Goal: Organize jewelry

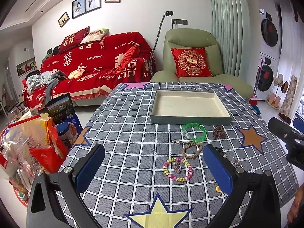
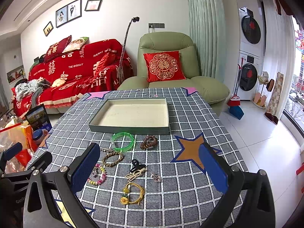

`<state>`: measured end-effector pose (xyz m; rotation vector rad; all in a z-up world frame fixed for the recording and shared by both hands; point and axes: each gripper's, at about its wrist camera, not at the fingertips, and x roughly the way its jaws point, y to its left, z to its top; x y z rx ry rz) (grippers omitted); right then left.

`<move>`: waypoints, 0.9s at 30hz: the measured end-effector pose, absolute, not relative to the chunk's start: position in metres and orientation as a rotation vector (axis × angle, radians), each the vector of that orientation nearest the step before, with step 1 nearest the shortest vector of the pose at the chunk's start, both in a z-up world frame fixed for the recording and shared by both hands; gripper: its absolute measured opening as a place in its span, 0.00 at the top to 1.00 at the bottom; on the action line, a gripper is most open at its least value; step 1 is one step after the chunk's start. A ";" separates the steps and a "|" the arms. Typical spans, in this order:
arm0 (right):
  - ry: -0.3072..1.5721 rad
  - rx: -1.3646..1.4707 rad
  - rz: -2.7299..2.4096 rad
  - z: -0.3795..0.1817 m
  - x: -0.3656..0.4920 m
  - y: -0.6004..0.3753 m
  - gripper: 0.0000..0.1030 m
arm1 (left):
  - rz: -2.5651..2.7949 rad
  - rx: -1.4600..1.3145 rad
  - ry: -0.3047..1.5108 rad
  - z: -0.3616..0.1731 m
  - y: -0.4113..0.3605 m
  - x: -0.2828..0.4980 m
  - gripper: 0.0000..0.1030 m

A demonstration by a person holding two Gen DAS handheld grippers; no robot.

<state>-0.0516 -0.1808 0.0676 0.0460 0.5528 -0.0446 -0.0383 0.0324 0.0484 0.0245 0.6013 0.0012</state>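
Jewelry lies loose near the middle of the table: a green bangle [image 2: 123, 141] and a brown coil hair tie [image 2: 148, 142] just in front of an empty tray [image 2: 131, 127], which sits toward the far edge; nearer the front edge, a braided cord bracelet [image 2: 112, 158], a pink-and-yellow bead bracelet [image 1: 177, 169], a black clip [image 2: 137, 164], a heart pendant [image 2: 156, 177] and a yellow cord bracelet [image 2: 134, 192]. The left gripper [image 1: 153, 168] and right gripper [image 2: 149, 168] hover over the checked tablecloth [image 2: 190, 199], fingers spread wide, holding nothing
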 end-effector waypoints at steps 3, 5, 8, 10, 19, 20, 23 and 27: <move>0.557 0.058 -0.049 0.065 -0.053 -0.183 0.00 | 0.002 0.031 0.610 0.044 0.031 -0.037 0.00; 0.563 0.062 -0.050 0.061 -0.051 -0.184 0.00 | 0.003 0.033 0.616 0.042 0.030 -0.035 0.00; 0.558 0.063 -0.052 0.060 -0.051 -0.185 0.00 | 0.002 0.033 0.626 0.039 0.029 -0.032 0.00; 0.554 0.068 -0.049 0.059 -0.051 -0.186 0.00 | 0.000 0.034 0.632 0.036 0.030 -0.031 0.00; 0.680 0.050 0.000 0.032 -0.035 -0.191 0.00 | -0.033 0.063 0.792 -0.013 0.037 -0.002 0.00; 0.700 0.041 -0.003 0.028 -0.033 -0.192 0.00 | -0.044 0.051 0.821 -0.021 0.039 0.002 0.00; 0.769 0.013 -0.020 0.008 -0.028 -0.194 0.00 | -0.045 0.033 0.882 -0.039 0.042 0.011 0.00; 0.855 -0.002 -0.022 -0.018 -0.021 -0.196 0.00 | -0.064 0.025 0.928 -0.053 0.041 0.019 0.00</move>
